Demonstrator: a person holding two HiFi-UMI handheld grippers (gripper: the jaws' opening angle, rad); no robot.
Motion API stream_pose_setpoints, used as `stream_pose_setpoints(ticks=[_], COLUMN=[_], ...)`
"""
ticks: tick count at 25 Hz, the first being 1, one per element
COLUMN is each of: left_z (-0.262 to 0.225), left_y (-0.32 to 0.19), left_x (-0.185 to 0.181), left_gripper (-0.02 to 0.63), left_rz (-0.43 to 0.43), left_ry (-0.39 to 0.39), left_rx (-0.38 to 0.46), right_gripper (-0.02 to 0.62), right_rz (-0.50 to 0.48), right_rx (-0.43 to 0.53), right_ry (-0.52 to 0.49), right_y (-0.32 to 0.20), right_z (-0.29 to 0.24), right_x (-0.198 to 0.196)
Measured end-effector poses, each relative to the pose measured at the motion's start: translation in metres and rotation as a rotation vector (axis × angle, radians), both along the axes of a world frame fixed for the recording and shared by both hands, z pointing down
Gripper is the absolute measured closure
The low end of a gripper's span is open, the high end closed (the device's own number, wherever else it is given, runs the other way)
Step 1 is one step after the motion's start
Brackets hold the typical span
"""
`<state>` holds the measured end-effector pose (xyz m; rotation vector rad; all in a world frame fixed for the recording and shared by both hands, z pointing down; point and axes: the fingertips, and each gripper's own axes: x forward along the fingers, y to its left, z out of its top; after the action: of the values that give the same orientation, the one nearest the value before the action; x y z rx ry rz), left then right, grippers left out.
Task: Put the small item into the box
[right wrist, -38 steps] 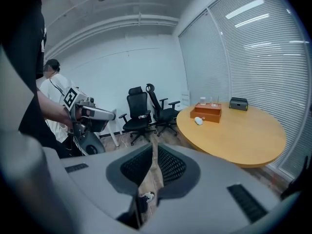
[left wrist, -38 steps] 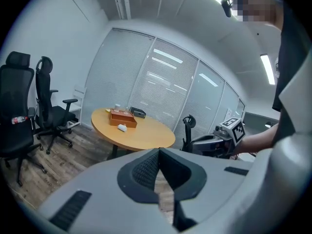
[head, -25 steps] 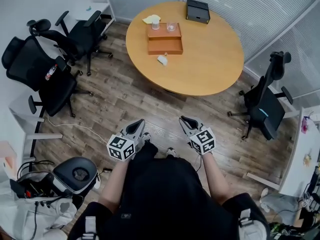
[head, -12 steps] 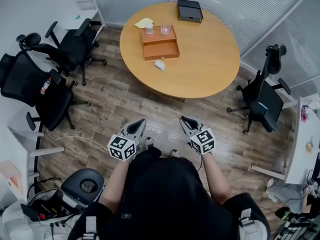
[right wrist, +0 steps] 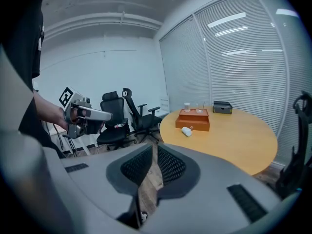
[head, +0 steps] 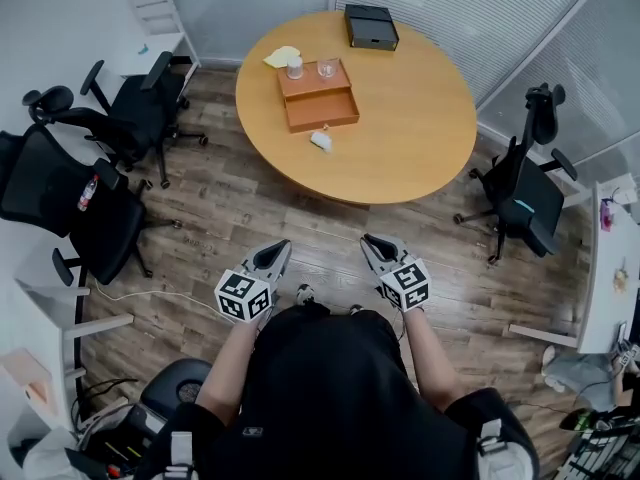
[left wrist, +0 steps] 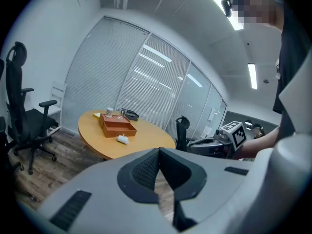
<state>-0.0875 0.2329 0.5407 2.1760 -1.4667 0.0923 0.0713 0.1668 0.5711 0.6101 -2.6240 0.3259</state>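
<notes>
The small white item lies on the round wooden table, just in front of the open orange box. Both grippers hang over the wood floor, well short of the table and pointing toward it. My left gripper is shut with nothing in it, and so is my right gripper. In the left gripper view, the shut left gripper frames the item and box far ahead. The right gripper view shows the right gripper with its tips together, the item and the box.
A black case, two glasses and a yellow cloth share the table. Black office chairs stand at the left, another chair at the right. A white shelf is at the back left.
The view has shifted: table and chairs have slid slightly left and down in the frame, and the black device at lower left has dropped toward the edge. Both grippers keep the same stance.
</notes>
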Motion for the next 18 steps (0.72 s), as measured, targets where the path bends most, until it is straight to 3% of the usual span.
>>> stream_pose_setpoints(ticks=[18], left_z=[0.006], left_y=[-0.009], left_x=[-0.018], left_gripper=[0.600], left_rz=[0.009], left_ry=[-0.012], left_rx=[-0.010], right_gripper=[0.568], right_rz=[0.024], right_rx=[0.006], right_ry=[-0.022], right_y=[-0.012], right_z=[0.001], right_x=[-0.016])
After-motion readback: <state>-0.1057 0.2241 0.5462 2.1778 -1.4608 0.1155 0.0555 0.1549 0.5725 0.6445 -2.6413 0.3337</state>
